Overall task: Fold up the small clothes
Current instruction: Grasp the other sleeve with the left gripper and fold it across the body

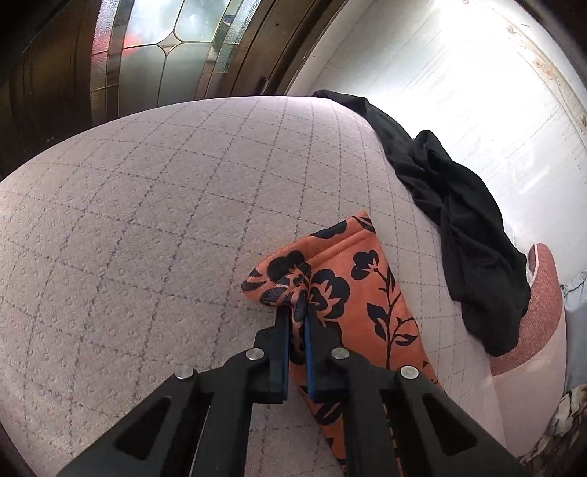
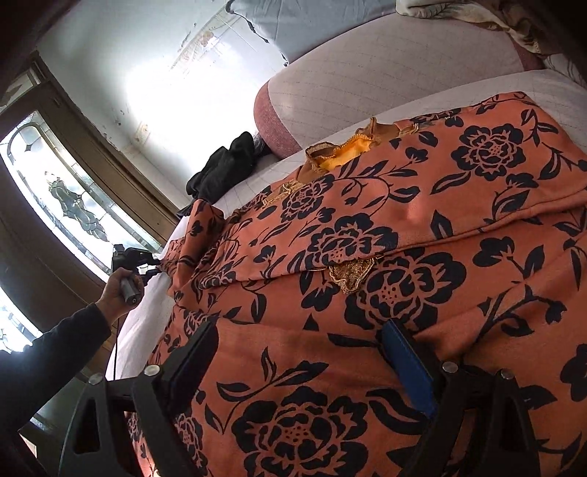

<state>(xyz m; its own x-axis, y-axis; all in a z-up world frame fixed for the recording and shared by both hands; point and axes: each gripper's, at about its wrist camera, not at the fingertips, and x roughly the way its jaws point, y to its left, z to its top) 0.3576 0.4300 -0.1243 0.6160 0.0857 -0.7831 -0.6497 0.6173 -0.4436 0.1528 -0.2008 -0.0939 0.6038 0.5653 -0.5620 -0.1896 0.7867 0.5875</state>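
An orange garment with black flower print (image 2: 367, 227) lies spread on the quilted pale bed cover (image 1: 146, 190), with a gold-trimmed neckline (image 2: 341, 150) at its far side. My left gripper (image 1: 299, 312) is shut on the end of the garment's sleeve (image 1: 330, 279), pinching a fold of it just above the cover. The left gripper also shows in the right wrist view (image 2: 157, 266), held by a hand at the sleeve end. My right gripper (image 2: 297, 330) is open, its jaws wide apart over the garment's near part, nothing between them.
A crumpled black garment (image 1: 462, 220) lies at the bed's right side near a pink-ended bolster (image 2: 279, 121). A light blue pillow (image 2: 312, 25) and patterned cloth (image 2: 477, 14) lie beyond. A door with leaded glass (image 1: 165, 55) and a white wall stand behind.
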